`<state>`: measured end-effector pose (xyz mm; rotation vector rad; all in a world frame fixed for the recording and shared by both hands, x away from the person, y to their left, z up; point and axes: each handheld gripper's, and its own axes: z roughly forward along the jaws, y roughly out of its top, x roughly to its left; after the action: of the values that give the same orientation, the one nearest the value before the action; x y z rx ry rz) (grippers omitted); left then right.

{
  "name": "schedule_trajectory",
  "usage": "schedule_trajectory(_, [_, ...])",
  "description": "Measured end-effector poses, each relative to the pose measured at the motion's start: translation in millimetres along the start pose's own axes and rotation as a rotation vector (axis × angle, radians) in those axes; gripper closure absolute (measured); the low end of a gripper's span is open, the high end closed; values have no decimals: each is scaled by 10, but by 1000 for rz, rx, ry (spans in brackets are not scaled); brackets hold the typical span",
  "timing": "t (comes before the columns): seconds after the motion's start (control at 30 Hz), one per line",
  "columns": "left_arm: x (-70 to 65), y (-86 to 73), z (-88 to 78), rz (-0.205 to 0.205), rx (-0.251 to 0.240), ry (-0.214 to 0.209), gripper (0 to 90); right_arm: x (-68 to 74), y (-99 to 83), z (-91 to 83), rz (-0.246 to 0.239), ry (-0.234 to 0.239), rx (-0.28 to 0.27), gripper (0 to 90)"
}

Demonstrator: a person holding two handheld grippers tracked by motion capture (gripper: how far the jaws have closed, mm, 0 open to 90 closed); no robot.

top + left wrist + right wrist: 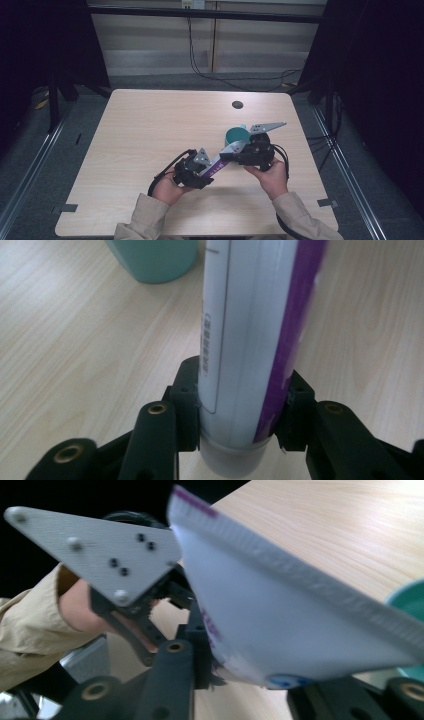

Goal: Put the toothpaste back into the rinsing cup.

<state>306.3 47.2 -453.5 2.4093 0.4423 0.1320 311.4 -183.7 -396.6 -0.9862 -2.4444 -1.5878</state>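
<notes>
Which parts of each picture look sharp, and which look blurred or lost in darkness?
High view: the table is evenly lit, its surroundings fall into black. Left gripper view: the tube is soft and close, the wood grain clearer. Right gripper view: the tube's crimped end is blurred, and the far tabletop glares.

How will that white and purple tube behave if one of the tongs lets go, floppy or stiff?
The tube would probably sag somewhat: its flat crimped end looks like soft plastic. The round body looks smooth, so it may slip. Laid down, it could roll a little, though the flat end should stop it.
</notes>
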Motion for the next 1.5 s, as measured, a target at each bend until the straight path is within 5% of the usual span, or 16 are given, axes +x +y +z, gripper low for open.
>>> schedule_trajectory(0.07, [11,-8,-2,6,-10,-5,576,19,15,5,-6,-2,7,757])
schedule_trajectory(0.17, [14,-41,-36,1,-59,9,375,58,49,-13,-42,-30,20,763])
schedule_trajectory(0.4, [76,-219,-90,-9,-80,0,256,10,106,-154,-49,-69,29,763])
schedule_trajectory(0.6, [122,-387,-64,-59,-94,-11,230,-12,134,-236,-55,-94,40,763])
schedule_trajectory(1.03, [149,-569,-20,-52,-58,24,188,-23,270,-348,-75,-140,84,763])
schedule_trajectory(1.5, [162,-720,5,-71,-104,64,183,-24,445,-424,-92,-164,139,764])
